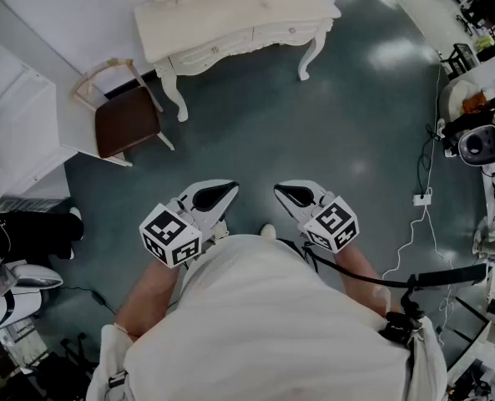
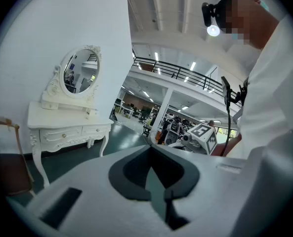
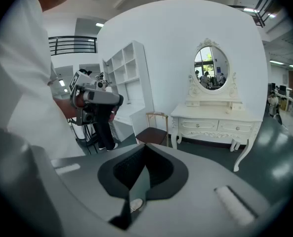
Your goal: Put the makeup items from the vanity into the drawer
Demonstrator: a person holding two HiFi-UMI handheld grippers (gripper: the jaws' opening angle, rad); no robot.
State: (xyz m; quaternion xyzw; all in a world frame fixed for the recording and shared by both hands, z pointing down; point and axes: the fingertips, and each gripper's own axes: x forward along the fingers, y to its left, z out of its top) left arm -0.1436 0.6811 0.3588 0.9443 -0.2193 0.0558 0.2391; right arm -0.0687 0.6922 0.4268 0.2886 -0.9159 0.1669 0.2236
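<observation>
Left gripper and right gripper are closed and empty, at the waist. Likely idle: the vanity, at 12 o'clock, is well apart.

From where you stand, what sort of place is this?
Probably a mock bedroom corner inside a large hall: a white carved vanity table, its oval mirror, a brown-seated wooden chair, and a black balcony railing above an open floor.

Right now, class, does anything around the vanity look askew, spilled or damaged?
Only the chair: it stands turned at an angle beside the vanity, not squared to it. Nothing looks spilled or damaged.
</observation>
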